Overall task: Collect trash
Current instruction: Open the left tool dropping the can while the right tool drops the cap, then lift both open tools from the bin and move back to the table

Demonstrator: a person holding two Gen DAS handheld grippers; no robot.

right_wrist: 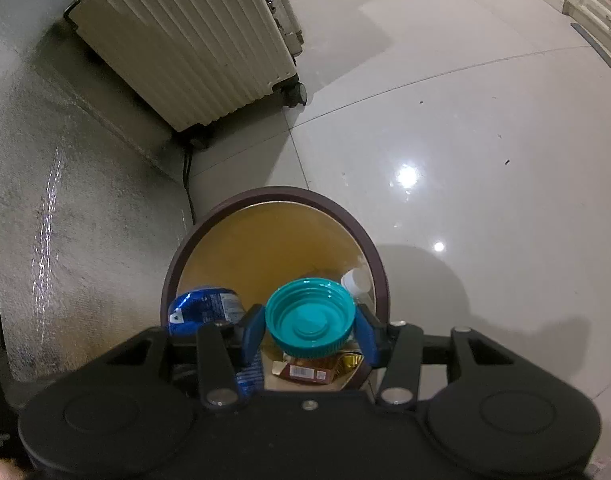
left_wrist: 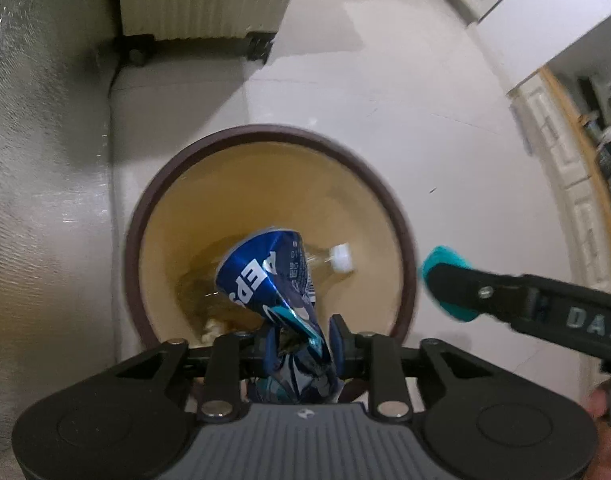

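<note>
Trash hangs over the bin in the left wrist view: a crushed blue can sits between the fingers of the left claw, above the bin's yellow inside. The jaws stand a little apart with the flattened end of the can between them; whether the pads press on it I cannot tell. A clear bottle with a white cap lies at the bottom of the bin, with a pale scrap near it. To the right, just outside the rim, the right claw shows side-on with a teal lid between its pads. The can looks light, thin-walled and already creased, so it would buckle further under a hard squeeze; its flattened end looks like the safest place to pinch.

In the right wrist view the right claw is partly closed on the teal lid, its pads against the ribbed edge on either side. The lid looks stiff, light and easy to hold by that rim. It hangs over the near side of the bin, and below it lie a brown wrapper and the bottle; the can shows at the left.

The floor is glossy pale tile that reflects the lamps. A cream ribbed suitcase stands on wheels at the far left, against a textured wall.
</note>
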